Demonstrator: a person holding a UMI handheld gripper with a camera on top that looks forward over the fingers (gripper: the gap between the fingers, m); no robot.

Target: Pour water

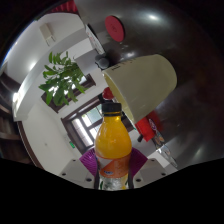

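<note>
- While the whole room appears tilted in the gripper view, the bottle [114, 147] stands along the gripper's own forward line, its long axis running straight away from the fingers.
- It is a clear bottle filled with orange liquid almost up to the neck; a label band wraps its lower part, and a dark cap closes its top.
- A pale cream cup [141, 84] lies just beyond the bottle's cap, tipped on its side in this view, its wide mouth turned toward the cap and its narrower base pointing away toward the ceiling area. What the cup holds cannot be told; its inside does not show.
- The bottle's cap end points at the cup's rim, and the two look close together, though whether they touch cannot be told.
- The gripper [113, 166] holds the bottle by its lower body: the purple pads [89, 161] show at either side of the bottle, pressed against it, with the fingers narrowly set to the bottle's width.
- Beyond, a leafy green plant [62, 80] stands near a white wall, well apart from the bottle.
- A dark-framed opening [85, 115] sits behind the bottle's shoulder, and red round shapes [116, 30] show farther off, too blurred to name.
</note>
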